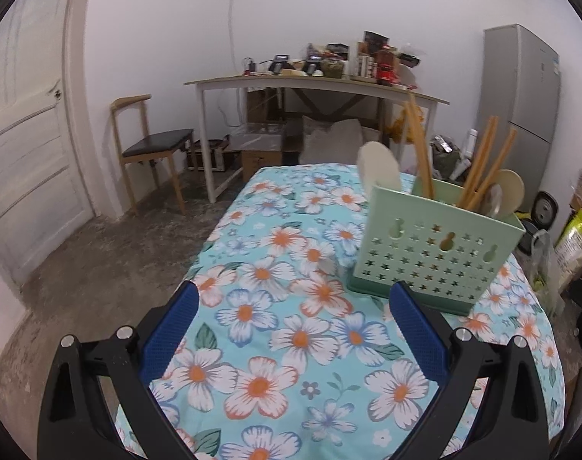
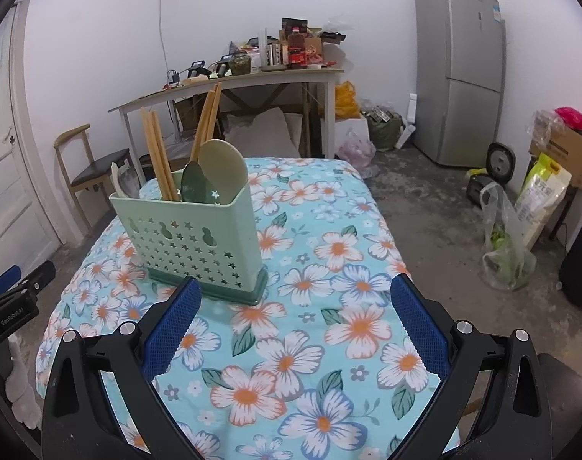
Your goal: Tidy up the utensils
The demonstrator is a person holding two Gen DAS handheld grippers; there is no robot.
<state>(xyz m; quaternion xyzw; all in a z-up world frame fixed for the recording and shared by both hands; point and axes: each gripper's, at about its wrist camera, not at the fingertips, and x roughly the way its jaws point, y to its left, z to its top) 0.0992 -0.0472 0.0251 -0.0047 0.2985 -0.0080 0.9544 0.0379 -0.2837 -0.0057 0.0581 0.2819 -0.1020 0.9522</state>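
The table is taking up most of both views, its floral cloth lying flat with no loose utensil showing on it anywhere. Sitting toward the far half is the green caddy, standing upright on its darker base, star-punched wall facing the cameras. Inside, the utensils are standing on end and leaning on the rim: chopsticks bunching in the left part, a beige spoon and a dark green spoon crowding the right end with more sticks behind them, and a white spoon poking up at the far left corner. Which inner compartment each is in is hidden by the wall.

The left gripper is hanging above the near cloth, jaws spread wide, nothing between them; the caddy is lying just ahead and to its right. The right gripper is hovering likewise, spread wide and carrying nothing, its left pad lining up just in front of the caddy's base.

Everything seems to be in the holder already, so the sorting looks finished or nearly so.
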